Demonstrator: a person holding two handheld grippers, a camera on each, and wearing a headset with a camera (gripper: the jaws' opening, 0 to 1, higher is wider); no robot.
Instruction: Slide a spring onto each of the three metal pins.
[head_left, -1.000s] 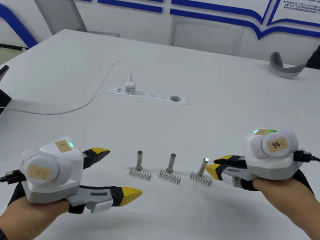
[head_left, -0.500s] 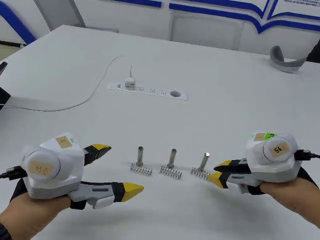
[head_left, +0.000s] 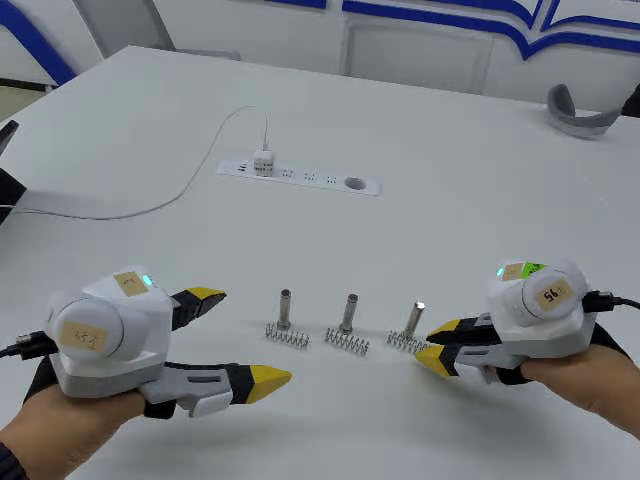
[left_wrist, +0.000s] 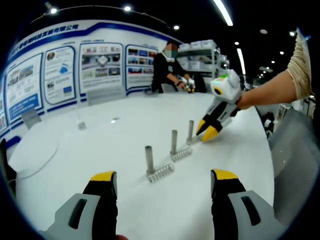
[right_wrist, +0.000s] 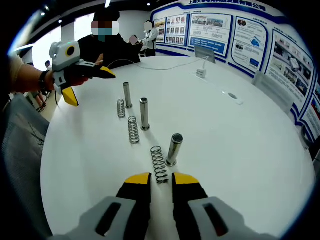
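**Right gripper (head_left: 432, 345) narrowed at the end spring, left gripper (head_left: 243, 337) spread wide**

The right gripper sits at the lower right of the head view, its yellow-tipped jaws drawn to a narrow gap with nothing clamped between them. In the right gripper view the near end of the right spring (right_wrist: 159, 164) reaches the gap between the tips; whether it touches them cannot be told. The left gripper is at the lower left of the head view with its jaws far apart and empty. It points toward the row from the left and stands apart from it.

The three metal pins stand upright in a row at the lower centre of the head view, on the white table (head_left: 450, 230): the left pin (head_left: 285, 308), the middle pin (head_left: 350, 312) and the right pin (head_left: 416, 318). A spring lies flat on the table just below the foot of each pin: the left spring (head_left: 287, 335), the middle spring (head_left: 347, 344) and the right spring beside the right gripper's tips. No spring sits on a pin.

Above the row, at centre frame, lies a white power strip (head_left: 310, 179) with a plug (head_left: 263, 162) in it. Its cable (head_left: 170, 205) trails to the left edge.
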